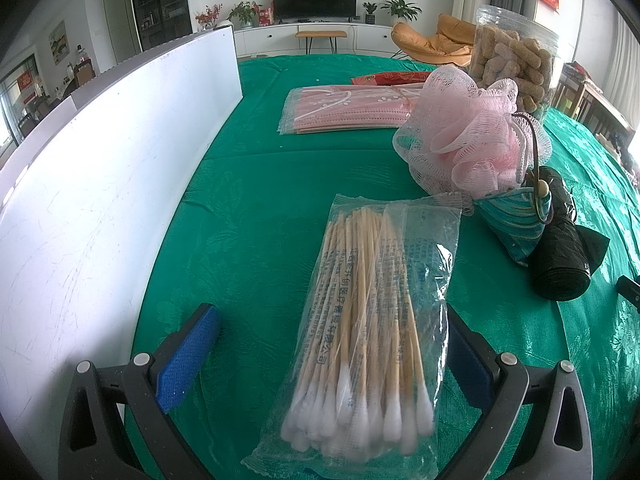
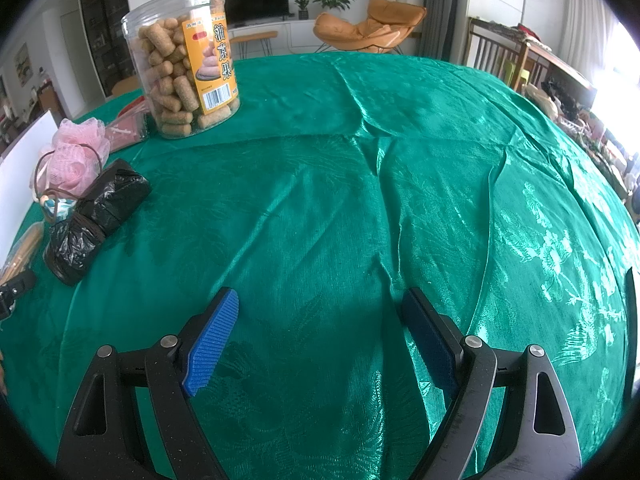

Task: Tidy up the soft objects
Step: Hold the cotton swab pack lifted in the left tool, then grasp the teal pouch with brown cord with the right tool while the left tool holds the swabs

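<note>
Your left gripper (image 1: 332, 344) gapes wide around the clear plastic packet of wooden cotton swabs (image 1: 360, 328); you look ready to pick it up, so close gently. Your right gripper (image 2: 320, 340) hangs wide, empty, over green satin tablecloth (image 2: 360, 160).

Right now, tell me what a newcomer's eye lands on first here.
The swab packet lies on the green cloth between the open jaws of the left hand-held gripper. Behind it sits a pink loofah, with a snack jar further back. The right hand-held gripper is open over bare cloth.
</note>
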`<action>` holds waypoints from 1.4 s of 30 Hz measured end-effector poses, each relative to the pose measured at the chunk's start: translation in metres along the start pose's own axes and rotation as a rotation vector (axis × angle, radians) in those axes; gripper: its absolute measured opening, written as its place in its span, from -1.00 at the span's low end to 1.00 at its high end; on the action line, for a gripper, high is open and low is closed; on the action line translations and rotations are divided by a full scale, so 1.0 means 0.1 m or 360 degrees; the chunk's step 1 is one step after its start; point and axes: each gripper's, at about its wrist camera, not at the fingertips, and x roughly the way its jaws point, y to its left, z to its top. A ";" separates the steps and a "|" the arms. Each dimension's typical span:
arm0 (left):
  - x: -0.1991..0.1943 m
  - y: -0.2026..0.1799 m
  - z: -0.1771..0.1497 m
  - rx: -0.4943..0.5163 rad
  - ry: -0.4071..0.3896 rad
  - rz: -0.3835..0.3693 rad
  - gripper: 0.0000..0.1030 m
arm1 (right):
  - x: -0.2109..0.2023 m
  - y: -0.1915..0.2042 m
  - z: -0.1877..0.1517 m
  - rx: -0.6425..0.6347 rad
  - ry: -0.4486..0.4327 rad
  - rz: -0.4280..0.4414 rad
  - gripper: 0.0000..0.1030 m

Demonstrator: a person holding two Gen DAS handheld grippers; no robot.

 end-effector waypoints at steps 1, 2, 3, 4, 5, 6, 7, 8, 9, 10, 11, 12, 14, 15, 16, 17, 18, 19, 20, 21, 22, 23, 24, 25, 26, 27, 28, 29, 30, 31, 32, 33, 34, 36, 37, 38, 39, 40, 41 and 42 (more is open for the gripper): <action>0.00 0.00 0.00 0.0000 0.0000 0.0000 1.00 | 0.00 0.00 0.00 0.0000 0.0000 0.0000 0.68; 0.00 0.00 0.00 0.0000 0.0000 0.0000 1.00 | 0.00 0.00 0.00 0.0000 0.0000 0.0000 0.68; 0.00 0.00 0.00 0.0000 0.0000 0.0000 1.00 | 0.00 0.00 0.00 0.0000 0.0000 0.0000 0.68; 0.00 0.00 0.00 0.0000 0.0000 0.0000 1.00 | 0.00 0.00 0.00 0.0000 0.0000 0.0000 0.68; 0.00 0.00 0.00 0.0000 -0.0001 0.0000 1.00 | 0.00 0.00 0.00 0.0000 0.0000 0.0000 0.68; 0.00 0.00 0.00 0.0000 -0.0001 0.0000 1.00 | 0.00 0.00 0.00 0.0000 0.0000 0.0000 0.68; 0.00 0.00 0.00 0.0000 -0.0001 0.0000 1.00 | 0.00 0.00 0.00 0.0000 0.0000 0.0000 0.68; 0.00 0.00 0.00 0.0000 -0.0001 0.0000 1.00 | 0.00 0.01 0.00 0.0000 0.0000 -0.0001 0.68; 0.00 0.00 0.00 0.0000 -0.0001 0.0000 1.00 | 0.00 0.00 0.00 0.0000 0.0000 0.0000 0.68; 0.00 0.00 0.00 0.0000 -0.0001 0.0000 1.00 | 0.00 0.00 0.00 0.0000 0.0001 0.0000 0.68; 0.00 0.00 0.00 0.0000 -0.0001 -0.0001 1.00 | 0.00 0.00 0.00 -0.0001 0.0001 -0.0001 0.68; 0.00 0.00 0.00 0.0000 -0.0001 0.0000 1.00 | 0.00 0.00 0.00 -0.0001 0.0001 -0.0001 0.68; 0.00 0.00 0.00 0.0000 -0.0001 0.0000 1.00 | 0.00 0.01 0.00 -0.0002 0.0001 -0.0002 0.68; 0.00 0.00 0.00 0.0000 -0.0001 0.0000 1.00 | 0.00 0.00 0.00 -0.0001 0.0001 -0.0001 0.68; 0.00 0.00 0.00 0.0000 -0.0001 0.0000 1.00 | 0.00 0.00 0.00 -0.0001 0.0001 -0.0001 0.68; 0.00 0.00 0.00 0.0000 -0.0001 0.0000 1.00 | 0.00 0.00 0.00 -0.0002 0.0002 -0.0004 0.68; 0.00 0.00 0.00 0.0000 -0.0001 0.0000 1.00 | 0.00 0.00 0.00 -0.0006 0.0003 -0.0007 0.68; 0.00 0.00 0.00 0.0000 -0.0001 0.0000 1.00 | 0.01 0.01 0.01 -0.0009 0.0006 -0.0004 0.71; 0.00 0.00 0.00 0.0000 -0.0001 0.0000 1.00 | 0.01 0.01 0.01 -0.0011 0.0010 0.0003 0.75; 0.00 0.00 0.00 0.0000 -0.0001 0.0000 1.00 | 0.02 0.00 0.02 -0.0018 0.0017 0.0014 0.77; 0.00 0.00 0.00 0.0000 -0.0001 -0.0001 1.00 | 0.03 0.01 0.03 -0.0041 0.0025 0.0020 0.77; 0.00 0.00 0.00 0.0000 -0.0001 0.0000 1.00 | 0.04 0.01 0.06 -0.0079 0.0047 0.0031 0.75; 0.00 0.00 0.00 0.0000 -0.0001 -0.0001 1.00 | 0.05 0.01 0.10 -0.0094 0.0079 0.0031 0.73; 0.00 0.00 0.00 0.0000 -0.0001 0.0000 1.00 | 0.03 0.01 0.14 -0.0084 0.0089 0.0021 0.73; 0.00 0.00 0.00 -0.0001 -0.0001 -0.0001 1.00 | -0.05 0.02 0.20 -0.0050 0.0055 0.0073 0.73; 0.00 0.00 0.00 0.0000 -0.0001 0.0000 1.00 | -0.11 0.05 0.24 -0.0033 0.0024 0.0148 0.73; 0.00 0.00 0.00 0.0000 -0.0001 0.0000 1.00 | -0.20 0.13 0.31 -0.0029 -0.0010 0.0294 0.74; 0.00 0.00 0.00 -0.0001 -0.0002 0.0000 1.00 | -0.25 0.23 0.35 -0.0051 -0.0014 0.0391 0.74; 0.00 0.00 0.00 0.0000 -0.0001 0.0000 1.00 | -0.30 0.38 0.40 -0.0109 -0.0013 0.0483 0.74; 0.00 0.00 0.00 0.0000 -0.0001 -0.0001 1.00 | -0.35 0.55 0.44 -0.0200 -0.0017 0.0533 0.74; 0.00 0.00 0.00 0.0000 -0.0001 -0.0001 1.00 | -0.39 0.73 0.48 -0.0303 -0.0032 0.0534 0.74; 0.00 0.00 0.00 0.0000 -0.0001 -0.0001 1.00 | -0.40 0.90 0.50 -0.0388 -0.0043 0.0533 0.74; 0.00 0.00 0.00 0.0000 -0.0001 -0.0001 1.00 | -0.38 1.06 0.54 -0.0473 -0.0031 0.0565 0.74; 0.00 0.00 0.00 0.0000 -0.0001 -0.0001 1.00 | -0.31 1.27 0.60 -0.0574 0.0018 0.0619 0.73; 0.00 0.00 0.00 0.0000 -0.0002 -0.0001 1.00 | -0.29 1.36 0.63 -0.0615 0.0030 0.0651 0.73; 0.00 0.00 0.00 0.0000 -0.0002 -0.0001 1.00 | -0.27 1.44 0.66 -0.0661 0.0037 0.0690 0.73; 0.00 0.00 0.00 0.0000 -0.0002 -0.0001 1.00 | -0.26 1.53 0.69 -0.0714 0.0047 0.0731 0.73; 0.00 0.00 0.00 0.0000 -0.0002 -0.0001 1.00 | -0.23 1.60 0.70 -0.0757 0.0059 0.0755 0.70; 0.00 0.00 0.00 0.0000 -0.0002 -0.0001 1.00 | -0.18 1.69 0.72 -0.0817 0.0086 0.0751 0.70; 0.00 0.00 0.00 -0.0001 -0.0002 -0.0001 1.00 | -0.10 1.76 0.72 -0.0868 0.0119 0.0718 0.69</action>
